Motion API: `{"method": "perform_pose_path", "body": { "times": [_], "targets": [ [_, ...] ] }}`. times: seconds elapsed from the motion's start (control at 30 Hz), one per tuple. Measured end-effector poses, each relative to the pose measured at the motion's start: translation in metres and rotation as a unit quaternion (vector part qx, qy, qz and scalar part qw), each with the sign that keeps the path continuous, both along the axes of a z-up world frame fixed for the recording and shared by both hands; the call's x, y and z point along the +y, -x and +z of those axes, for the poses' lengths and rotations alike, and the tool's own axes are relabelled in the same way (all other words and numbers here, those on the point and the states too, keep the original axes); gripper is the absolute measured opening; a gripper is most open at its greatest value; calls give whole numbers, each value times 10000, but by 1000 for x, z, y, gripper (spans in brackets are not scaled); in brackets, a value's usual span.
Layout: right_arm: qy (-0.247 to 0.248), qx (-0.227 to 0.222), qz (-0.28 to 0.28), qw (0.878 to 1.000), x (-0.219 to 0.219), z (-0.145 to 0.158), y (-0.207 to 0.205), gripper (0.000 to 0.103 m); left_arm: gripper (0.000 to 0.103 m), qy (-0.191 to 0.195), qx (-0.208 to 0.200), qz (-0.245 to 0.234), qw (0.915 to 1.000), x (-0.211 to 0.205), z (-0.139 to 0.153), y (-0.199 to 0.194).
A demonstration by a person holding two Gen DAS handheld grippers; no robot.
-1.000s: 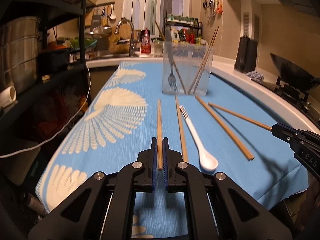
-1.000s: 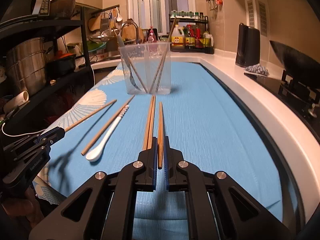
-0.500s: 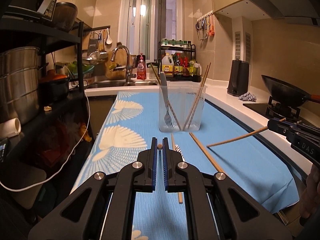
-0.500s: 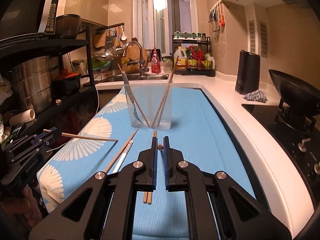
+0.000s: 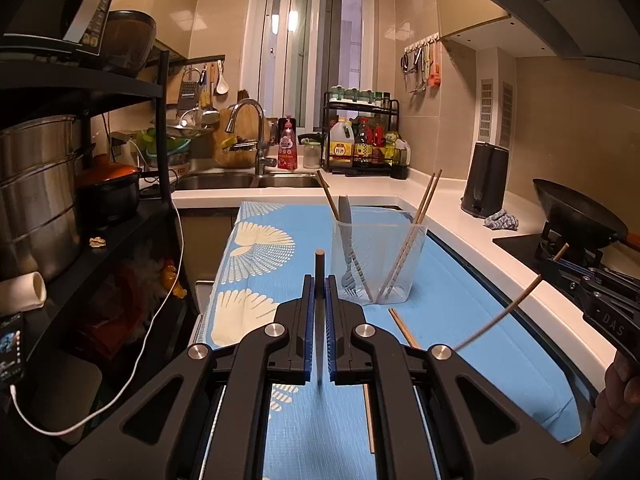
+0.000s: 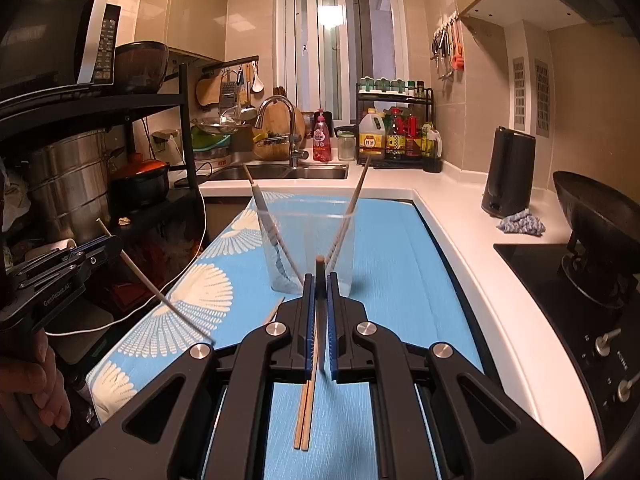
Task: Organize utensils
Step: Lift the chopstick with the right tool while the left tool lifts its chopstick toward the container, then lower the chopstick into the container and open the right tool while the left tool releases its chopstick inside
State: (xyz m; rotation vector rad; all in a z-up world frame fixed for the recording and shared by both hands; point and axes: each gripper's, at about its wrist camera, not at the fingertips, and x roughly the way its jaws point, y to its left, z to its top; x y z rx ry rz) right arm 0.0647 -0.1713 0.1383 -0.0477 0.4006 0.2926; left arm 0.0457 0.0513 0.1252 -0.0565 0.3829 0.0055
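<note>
My left gripper is shut on a wooden chopstick, held nearly upright above the blue cloth. My right gripper is shut on another chopstick, also tilted up. Each shows in the other view: the right gripper with its chopstick, the left gripper with its chopstick. A clear plastic holder stands ahead on the cloth, holding a fork and several chopsticks; it also shows in the right wrist view. More chopsticks lie on the cloth below.
The blue patterned cloth covers the counter. A sink and faucet lie behind. A black shelf rack with pots stands left. A kettle, a wok and a stove sit right. A white cable hangs left.
Both grippers have lifted their chopsticks off the cloth and risen, tilting them from flat to nearly upright. The holder now appears lower and closer in both views.
</note>
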Motion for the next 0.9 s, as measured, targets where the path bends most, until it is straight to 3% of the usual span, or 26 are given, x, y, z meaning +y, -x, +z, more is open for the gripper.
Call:
{"method": "perform_pose_path", "body": {
  "times": [0.43, 0.9],
  "targets": [
    [-33, -14, 196, 9998, 11, 43, -25, 6, 5, 89, 687, -406, 9968, -3, 50, -33],
    [-14, -321, 402, 9987, 25, 91, -66, 6, 5, 162, 809, -697, 9942, -10, 79, -88]
  ]
}}
